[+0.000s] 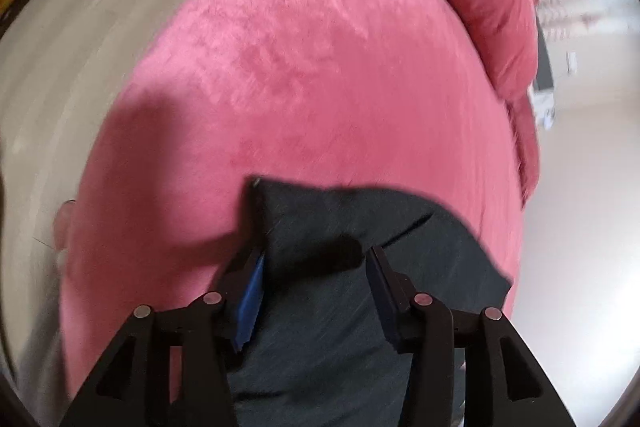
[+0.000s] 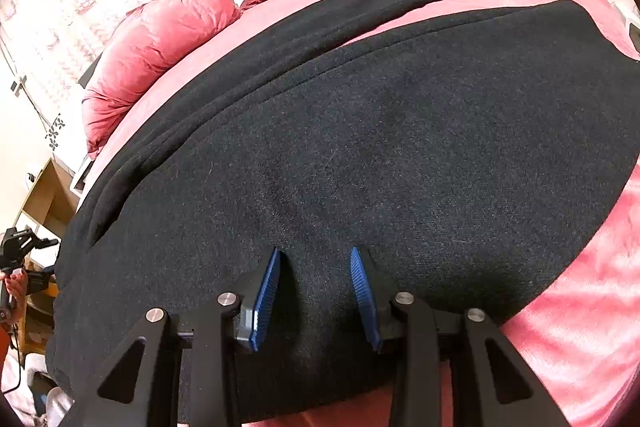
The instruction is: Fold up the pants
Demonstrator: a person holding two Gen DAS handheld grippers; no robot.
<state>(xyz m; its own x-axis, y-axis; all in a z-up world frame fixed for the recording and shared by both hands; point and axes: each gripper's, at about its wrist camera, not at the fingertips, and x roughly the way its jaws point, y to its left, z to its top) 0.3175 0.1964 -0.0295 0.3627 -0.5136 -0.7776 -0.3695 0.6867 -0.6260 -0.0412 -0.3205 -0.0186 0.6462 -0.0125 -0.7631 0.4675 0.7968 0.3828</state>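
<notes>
pants (image 2: 400, 131) | black, spread flat on pink bed | legs apparently side by side

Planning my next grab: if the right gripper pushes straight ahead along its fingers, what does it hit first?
Most likely the black pants. The right gripper points down at that cloth spread on the pink bed, jaws apart, nothing else between them.

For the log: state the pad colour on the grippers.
Blue pads, clearest in the right wrist view.

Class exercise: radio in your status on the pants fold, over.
Left gripper open, astride a pants corner. Right gripper open, fabric bunched between its pads. Pants spread dark across the pink bed cover. Nothing in the way.
</notes>
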